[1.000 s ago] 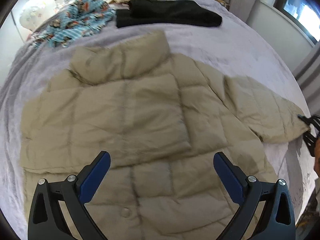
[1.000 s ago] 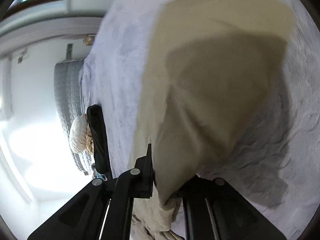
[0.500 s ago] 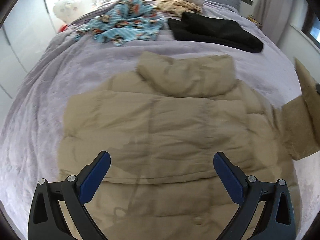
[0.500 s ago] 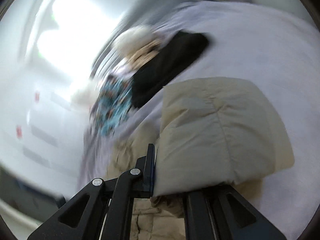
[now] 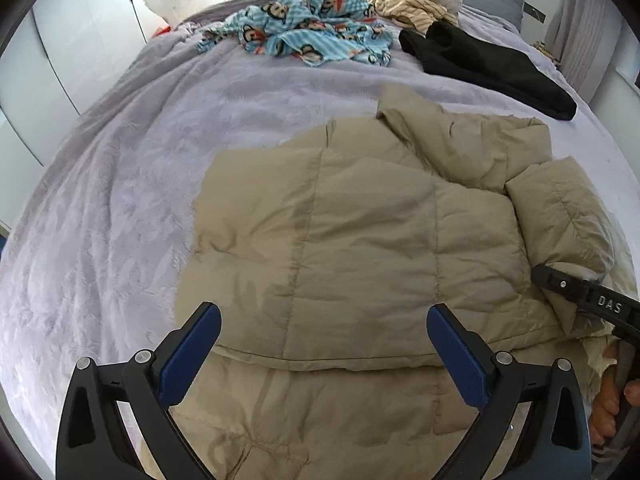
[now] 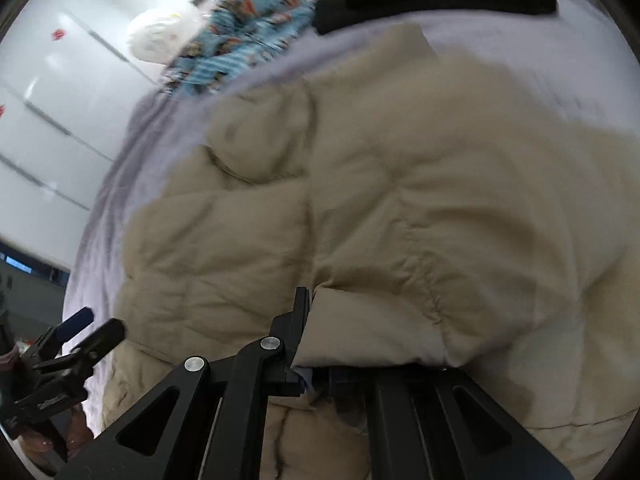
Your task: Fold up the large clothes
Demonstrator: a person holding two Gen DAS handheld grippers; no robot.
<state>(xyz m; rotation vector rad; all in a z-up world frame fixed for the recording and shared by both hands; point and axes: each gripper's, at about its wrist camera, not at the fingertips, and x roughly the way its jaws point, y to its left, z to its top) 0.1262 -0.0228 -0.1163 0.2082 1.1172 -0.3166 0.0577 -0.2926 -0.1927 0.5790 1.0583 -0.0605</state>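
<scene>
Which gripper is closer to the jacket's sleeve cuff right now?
Right. The right gripper is shut on the sleeve cuff of the beige puffer jacket; the left gripper hangs open above the jacket's lower body, holding nothing.

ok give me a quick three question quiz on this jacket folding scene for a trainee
1. True or false: the left gripper is clamped on the beige jacket.
2. What does the right gripper hold: A) black garment, B) the jacket's sleeve cuff, C) blue monkey-print cloth?
3. What surface does the jacket lie on?

Key: 1 false, its jaws are open. 2 B. 3 the lilac bed cover.
</scene>
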